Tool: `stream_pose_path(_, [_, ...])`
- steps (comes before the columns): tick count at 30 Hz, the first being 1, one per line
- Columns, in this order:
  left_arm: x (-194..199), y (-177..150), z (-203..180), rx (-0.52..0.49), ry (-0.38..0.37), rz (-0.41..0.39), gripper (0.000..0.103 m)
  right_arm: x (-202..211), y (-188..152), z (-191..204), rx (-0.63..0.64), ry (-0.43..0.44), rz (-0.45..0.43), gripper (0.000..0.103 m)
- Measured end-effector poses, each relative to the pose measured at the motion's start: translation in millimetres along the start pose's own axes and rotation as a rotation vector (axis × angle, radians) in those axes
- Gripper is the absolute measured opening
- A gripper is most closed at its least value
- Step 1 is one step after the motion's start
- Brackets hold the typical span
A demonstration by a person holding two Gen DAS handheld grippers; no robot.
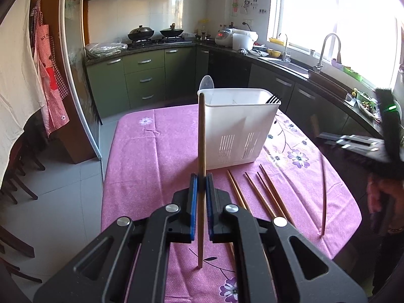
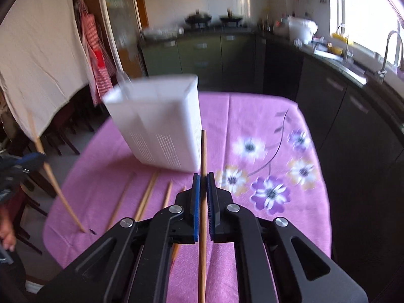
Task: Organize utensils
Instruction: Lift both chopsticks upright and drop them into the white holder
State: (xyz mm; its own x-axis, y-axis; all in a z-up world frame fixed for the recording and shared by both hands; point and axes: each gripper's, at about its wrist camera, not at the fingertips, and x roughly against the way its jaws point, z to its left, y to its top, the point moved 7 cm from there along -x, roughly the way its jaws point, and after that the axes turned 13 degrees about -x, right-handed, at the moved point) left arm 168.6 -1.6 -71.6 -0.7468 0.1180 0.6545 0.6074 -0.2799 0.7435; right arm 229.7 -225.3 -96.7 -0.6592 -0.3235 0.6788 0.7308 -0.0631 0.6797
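Pink tablecloth (image 1: 151, 151) carries a white holder (image 1: 237, 131) at 12 o'clock. Each gripper, left (image 1: 200, 197) and right (image 2: 203, 202), clamps one chopstick (image 1: 201, 151). Thin sticks may pivot between the pads and miss the opening.

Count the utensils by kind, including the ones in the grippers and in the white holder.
Chopsticks: 6 (left gripper 1, right gripper 1, tablecloth 4)
Forks: 1
Spoons: 1
Total: 8

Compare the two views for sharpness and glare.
Left wrist view: sharp; holder and chopsticks crisp, window blown out. Right wrist view: motion-blurred; holder smeared, window overexposed. Fisheye bends both.
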Motion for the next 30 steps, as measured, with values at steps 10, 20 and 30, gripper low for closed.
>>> stream_pose_path(10, [0.5,-0.5,-3.3,-0.006,-0.002,-0.004,0.006,73.3,-4.3,4.2,0.016,0.022,-0.129,0.006])
stream_pose_path(20, [11.1,3.7,-8.1,-0.002,-0.026,-0.023,0.006,97.9,-18.9,-2.7,-0.004,0.064,-0.158,0.006])
stream_pose_path(30, [32.2,45.6,-16.7,-0.016,-0.077,-0.069,0.006,97.0,-18.2,-10.0,-0.015,0.097,-0.162,0.006])
